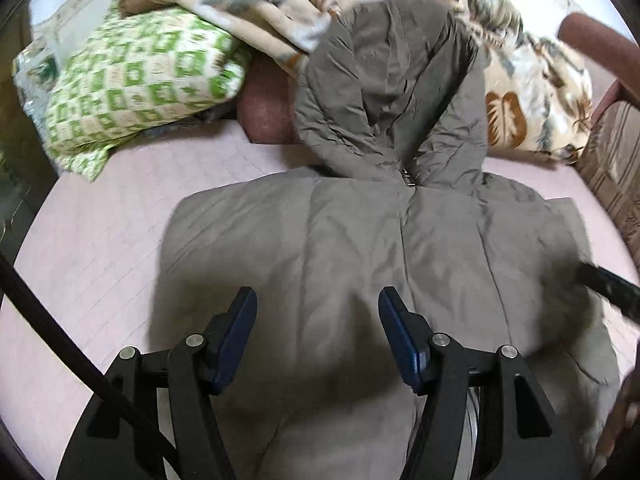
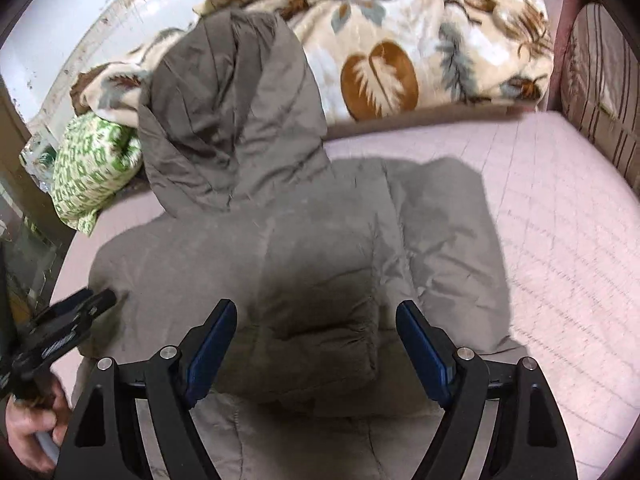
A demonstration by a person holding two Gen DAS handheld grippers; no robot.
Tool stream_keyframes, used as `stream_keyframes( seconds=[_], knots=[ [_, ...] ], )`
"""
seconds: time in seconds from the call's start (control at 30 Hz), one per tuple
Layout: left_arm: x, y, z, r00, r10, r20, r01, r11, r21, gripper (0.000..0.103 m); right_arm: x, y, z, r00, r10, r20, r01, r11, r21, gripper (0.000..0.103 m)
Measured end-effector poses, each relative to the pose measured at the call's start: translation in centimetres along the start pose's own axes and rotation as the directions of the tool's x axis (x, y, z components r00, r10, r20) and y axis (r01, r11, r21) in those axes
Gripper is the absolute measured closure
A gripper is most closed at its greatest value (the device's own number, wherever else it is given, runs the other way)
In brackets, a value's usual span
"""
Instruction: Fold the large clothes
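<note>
Left wrist view: one puffy grey-brown hooded jacket (image 1: 320, 240) lies spread on the pink quilted mattress (image 1: 100, 240), its body flat and its single hood (image 1: 384, 92) propped up against the bedding at the far side. A zipper pull (image 1: 407, 174) shows at the neck. The left gripper (image 1: 318, 320) hangs above the jacket's lower body with its two blue-padded fingers (image 1: 236, 340) standing moderately apart; nothing is between them and they hold nothing. At the right edge the dark tip of the right gripper (image 1: 608, 288) reaches in over the jacket. Behind lie one green-and-white patterned pillow (image 1: 136, 80), one cream blanket with brown leaf prints (image 1: 520, 104), and one striped brown cushion (image 1: 612, 168) at the right.

Right wrist view: the same single jacket (image 2: 280, 248) fills the middle, with one sleeve (image 2: 332, 344) folded across its front and the hood (image 2: 228, 120) standing up behind. The right gripper (image 2: 316, 344) hovers over that folded sleeve, its two fingers (image 2: 424, 360) spread wide and empty, not touching the cloth. At the lower left the left gripper (image 2: 100, 300) shows, blurred, over the jacket's edge, with the person's hand (image 2: 32, 432) around its handle. The one pillow (image 2: 92, 168), one blanket (image 2: 400, 52) and one cushion (image 2: 600, 92) ring the mattress (image 2: 540, 220).
</note>
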State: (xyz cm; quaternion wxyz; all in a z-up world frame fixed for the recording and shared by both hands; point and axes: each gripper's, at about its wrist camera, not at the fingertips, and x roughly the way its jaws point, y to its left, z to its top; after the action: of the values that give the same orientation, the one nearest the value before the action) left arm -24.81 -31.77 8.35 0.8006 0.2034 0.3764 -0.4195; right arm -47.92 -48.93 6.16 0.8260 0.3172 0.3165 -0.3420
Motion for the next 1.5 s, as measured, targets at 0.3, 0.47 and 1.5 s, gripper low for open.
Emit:
stream_keyframes(
  seconds=[0.3, 0.47, 1.5],
  knots=[
    [-5.1, 3.6, -9.1, 1.000, 0.007, -0.025, -0.009, 0.997, -0.077, 0.041, -2.4, 1.8, -2.5, 0.999, 0.037, -0.036, -0.040, 0.995, -0.088, 0.018],
    [-2.9, 4.0, -11.7, 0.995, 0.020, -0.095, -0.028, 0.996, -0.084, 0.041, -1.8, 3.4, -5.8, 0.993, 0.014, -0.115, -0.034, 0.985, -0.170, 0.018],
    [-3.2, 0.5, -5.8, 0.981, 0.108, 0.160, -0.116, 0.993, 0.036, 0.039, -3.0, 3.3, -4.0, 0.997, 0.073, -0.014, -0.074, 0.993, -0.088, 0.018]
  ],
)
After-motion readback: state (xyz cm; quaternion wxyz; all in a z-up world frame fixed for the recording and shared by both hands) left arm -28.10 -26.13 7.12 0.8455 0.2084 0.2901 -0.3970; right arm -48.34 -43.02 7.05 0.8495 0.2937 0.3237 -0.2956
